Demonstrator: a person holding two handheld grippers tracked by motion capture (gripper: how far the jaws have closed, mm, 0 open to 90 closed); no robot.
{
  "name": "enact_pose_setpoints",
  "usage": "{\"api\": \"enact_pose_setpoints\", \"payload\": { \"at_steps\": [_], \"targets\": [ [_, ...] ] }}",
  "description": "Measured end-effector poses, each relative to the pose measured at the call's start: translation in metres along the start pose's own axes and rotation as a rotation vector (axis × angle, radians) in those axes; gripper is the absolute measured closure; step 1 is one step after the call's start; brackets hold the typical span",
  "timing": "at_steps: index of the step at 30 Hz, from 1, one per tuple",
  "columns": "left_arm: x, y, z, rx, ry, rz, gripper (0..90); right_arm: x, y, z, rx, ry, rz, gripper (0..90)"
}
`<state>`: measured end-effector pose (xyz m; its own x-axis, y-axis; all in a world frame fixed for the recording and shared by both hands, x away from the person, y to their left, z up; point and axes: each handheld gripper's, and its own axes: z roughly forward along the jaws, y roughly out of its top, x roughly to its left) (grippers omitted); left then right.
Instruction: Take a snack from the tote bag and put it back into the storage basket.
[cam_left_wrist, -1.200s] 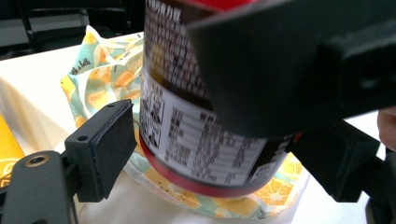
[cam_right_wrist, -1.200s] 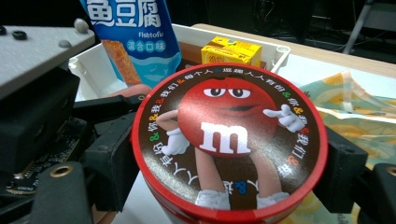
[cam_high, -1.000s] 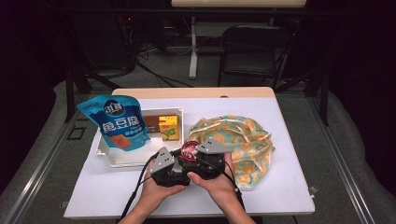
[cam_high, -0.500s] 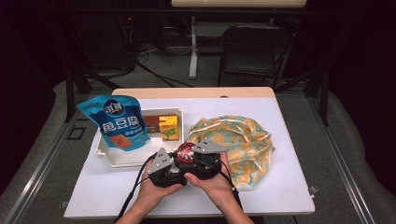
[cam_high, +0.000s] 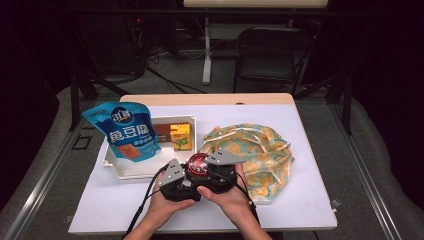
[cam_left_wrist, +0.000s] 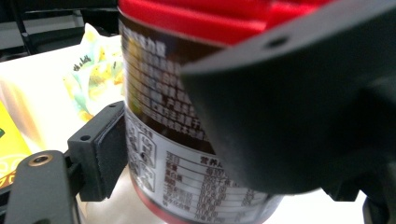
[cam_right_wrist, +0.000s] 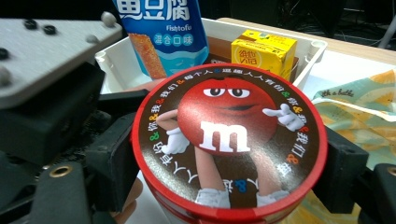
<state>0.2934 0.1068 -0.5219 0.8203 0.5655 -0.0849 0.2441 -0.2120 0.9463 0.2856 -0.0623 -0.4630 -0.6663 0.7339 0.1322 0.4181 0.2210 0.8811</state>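
From above, we see both hands at the near edge of the bench, holding the left claw and the right claw against a red-lidded candy tub between them. A white tray just to the far left holds a blue snack pouch and a yellow drink carton; a floral cloth bag lies to the right.

In the left gripper view, we see the tub's printed wall pinched between that claw's black jaws.

In the right gripper view, we look down on the tub's lid, gripped on both sides by the right claw's jaws, with the pouch, carton and tray beyond.
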Motion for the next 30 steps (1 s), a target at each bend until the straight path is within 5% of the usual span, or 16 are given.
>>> {"api": "enact_pose_setpoints", "payload": {
  "at_steps": [20,30],
  "targets": [
    [0.001,-0.002,-0.001,0.006,-0.003,0.032,25.0,-0.002,-0.001,0.002,0.027,0.031,-0.003,20.1],
    [0.013,-0.006,-0.007,-0.006,0.037,-0.040,25.4,-0.002,0.000,-0.005,-0.035,0.051,-0.004,10.9]
  ]
}}
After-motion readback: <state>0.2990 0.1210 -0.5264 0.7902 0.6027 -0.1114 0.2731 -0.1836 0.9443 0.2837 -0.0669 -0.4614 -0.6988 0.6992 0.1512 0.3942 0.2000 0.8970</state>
